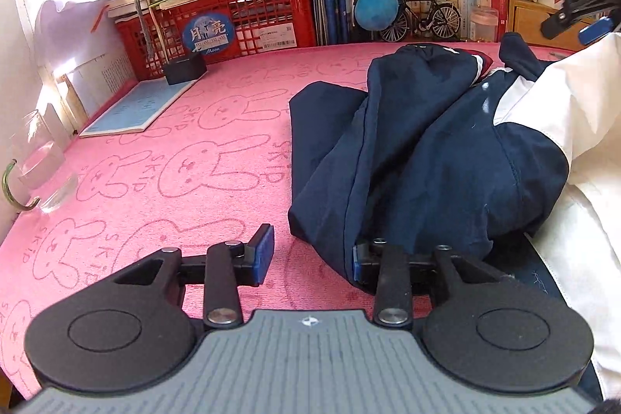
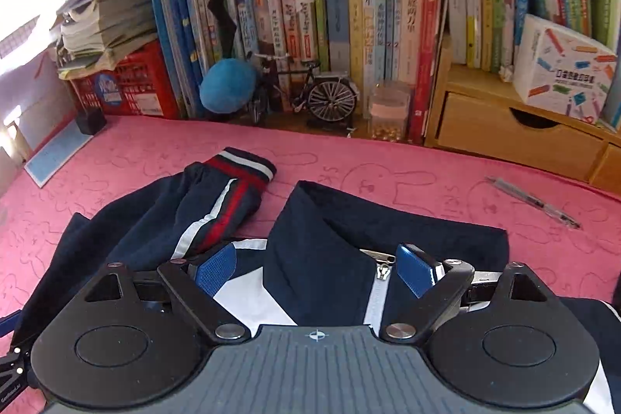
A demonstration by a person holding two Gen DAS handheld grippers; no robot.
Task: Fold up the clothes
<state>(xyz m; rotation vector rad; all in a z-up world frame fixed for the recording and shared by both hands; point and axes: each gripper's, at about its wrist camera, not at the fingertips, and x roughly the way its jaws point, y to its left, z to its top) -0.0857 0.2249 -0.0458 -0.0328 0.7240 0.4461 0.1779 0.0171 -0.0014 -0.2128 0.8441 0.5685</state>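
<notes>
At the far left of the left wrist view a clear glass mug with a green handle [image 1: 35, 165] stands on the pink rabbit-print table cover [image 1: 174, 158], and behind it a thin light-blue booklet [image 1: 139, 107] lies flat with a small black box [image 1: 184, 68] at its far end, in front of a red plastic crate [image 1: 248, 22] stacked with papers. The left gripper [image 1: 314, 258] sits low over the cover with its jaws spread wide; its left blue pad is bare above the cloth, while its right pad lies under the hem of the navy, white and red zip-up jacket [image 1: 427, 150], nothing being pinched. The jacket is heaped on the right half of the table, its white panel bulging toward the camera. In the right wrist view, a navy sleeve with a red-and-white striped cuff [image 2: 240, 165] stretches away to the left, and the navy collar [image 2: 349, 220] lies flat ahead with the metal zipper pull [image 2: 382, 272] just below it. The right gripper [image 2: 318, 272] hovers above the collar and zipper, its blue pads apart and gripping nothing. Further right, a clear pen [image 2: 535, 202] lies on the cover, well apart from the jacket, before a light wooden drawer unit [image 2: 516, 130] under a row of books.
</notes>
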